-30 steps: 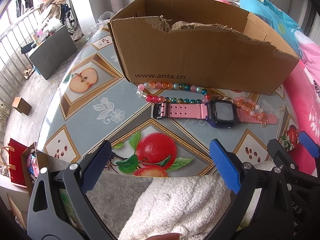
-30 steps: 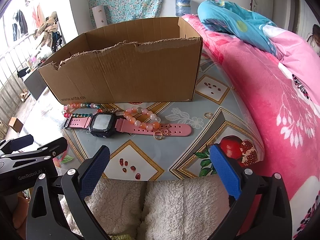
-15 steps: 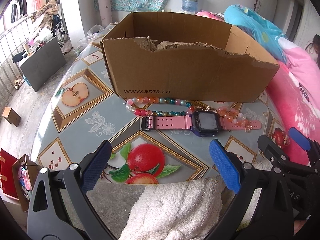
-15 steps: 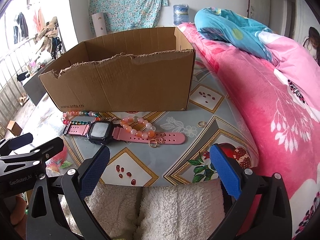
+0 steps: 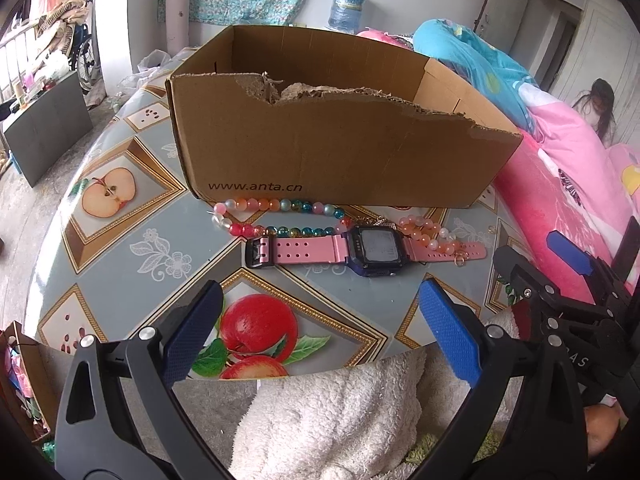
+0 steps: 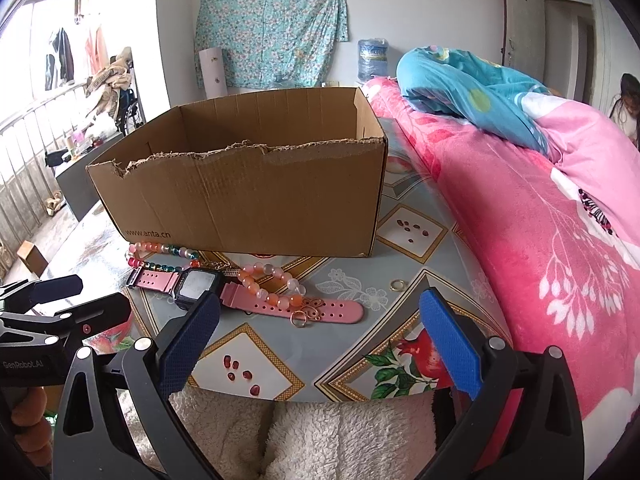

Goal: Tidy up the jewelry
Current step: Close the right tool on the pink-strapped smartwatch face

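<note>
Both grippers, left (image 5: 320,332) and right (image 6: 320,334), jaws wide, empty; pink watch (image 5: 362,249) on worktop (image 5: 152,216) before cardboard box (image 5: 320,148).

Left claw (image 5: 318,330) and right claw (image 6: 318,330), black frames, textured blue pads (image 6: 450,342), silver screws, white "GenRobot.AI" lettering

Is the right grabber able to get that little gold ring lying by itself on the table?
Probably yes. The right gripper is open, and the gold ring lies alone on the table ahead, nothing between them. It is small and flat, so pinching may be fiddly.
</note>
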`<state>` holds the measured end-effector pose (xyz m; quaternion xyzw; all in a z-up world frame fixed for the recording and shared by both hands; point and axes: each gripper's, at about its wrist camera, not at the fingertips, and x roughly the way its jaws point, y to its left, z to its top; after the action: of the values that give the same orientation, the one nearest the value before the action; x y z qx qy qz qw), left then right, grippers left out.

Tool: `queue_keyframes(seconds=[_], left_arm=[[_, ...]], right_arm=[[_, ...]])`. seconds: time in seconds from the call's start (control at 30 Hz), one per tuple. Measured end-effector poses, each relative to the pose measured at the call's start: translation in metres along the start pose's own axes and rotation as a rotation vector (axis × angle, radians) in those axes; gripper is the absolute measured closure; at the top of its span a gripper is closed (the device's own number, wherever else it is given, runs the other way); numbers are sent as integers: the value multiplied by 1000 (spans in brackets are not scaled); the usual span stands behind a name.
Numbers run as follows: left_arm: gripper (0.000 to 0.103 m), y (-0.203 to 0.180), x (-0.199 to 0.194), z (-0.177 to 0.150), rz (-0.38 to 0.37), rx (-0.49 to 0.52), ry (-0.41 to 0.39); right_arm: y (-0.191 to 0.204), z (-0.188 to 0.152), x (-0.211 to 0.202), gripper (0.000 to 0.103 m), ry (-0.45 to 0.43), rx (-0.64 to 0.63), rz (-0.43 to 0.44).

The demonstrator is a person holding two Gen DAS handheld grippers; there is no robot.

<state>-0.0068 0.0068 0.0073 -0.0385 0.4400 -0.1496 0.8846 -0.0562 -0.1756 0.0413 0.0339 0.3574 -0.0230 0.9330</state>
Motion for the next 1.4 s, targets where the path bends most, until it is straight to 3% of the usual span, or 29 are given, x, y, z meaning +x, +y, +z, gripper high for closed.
queue_keyframes(seconds=[0.1,0.27,0.4,0.5,0.63,0.73,0.8,1.03,1.2,1.27,1.33,1.4], left_arm=[[8,10,4,3,-49,-39,12],[8,30,1,8,-53,-49,-32],[8,43,-2,8,-15,-39,-87],[8,49,0,7,64,-11,-104],[8,50,4,4,163,72,-109],[8,45,6,1,184,147,-97],[8,41,7,-2,186,182,-97],[8,22,5,-13,191,331,-123],[9,5,5,-22,144,403,-123],[16,1,7,-23,128,421,-121],[29,-3,11,-25,120,441,-107],[34,-6,14,-26,120,461,-101]], right_arm=[[1,3,3,7,-14,-43,41],[11,11,14,32,14,-116,212],[37,15,25,38,53,-210,388],[54,16,36,38,80,-302,445],[67,19,54,40,126,-405,448],[73,20,64,48,165,-482,441],[77,18,71,53,210,-523,444],[80,22,75,53,248,-612,442],[91,27,87,52,294,-666,442],[91,27,88,52,295,-661,455],[90,27,89,53,304,-657,467],[87,28,88,53,308,-656,480]])
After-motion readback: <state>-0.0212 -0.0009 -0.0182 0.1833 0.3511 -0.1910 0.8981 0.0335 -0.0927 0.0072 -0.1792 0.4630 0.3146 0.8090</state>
